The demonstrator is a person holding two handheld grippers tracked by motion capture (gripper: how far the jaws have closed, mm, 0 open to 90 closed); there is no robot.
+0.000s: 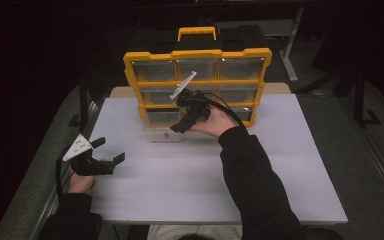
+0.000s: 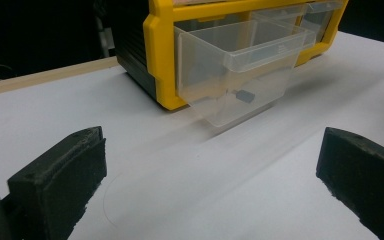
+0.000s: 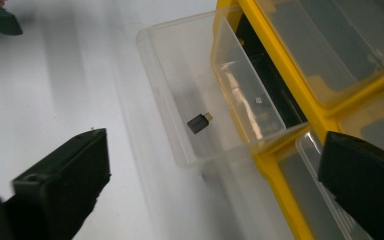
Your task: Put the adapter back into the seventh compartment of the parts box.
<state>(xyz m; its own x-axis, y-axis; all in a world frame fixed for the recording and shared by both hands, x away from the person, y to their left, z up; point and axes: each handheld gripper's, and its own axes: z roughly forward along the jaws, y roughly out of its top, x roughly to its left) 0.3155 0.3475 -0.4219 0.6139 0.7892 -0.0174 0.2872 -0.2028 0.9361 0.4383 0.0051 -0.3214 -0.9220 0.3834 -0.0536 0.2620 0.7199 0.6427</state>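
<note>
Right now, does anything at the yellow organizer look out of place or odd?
One clear drawer at the bottom left of the yellow organizer stands pulled out over the white table, while the others sit flush. It holds a single small dark part. Nothing looks spilled or broken.

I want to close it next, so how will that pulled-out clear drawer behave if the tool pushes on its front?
The clear drawer looks like thin plastic, so probably light and easy to slide. It holds one small black part, which may skid when the drawer moves. The yellow organizer stands upright on the table, so a hard push might shift it.
</note>
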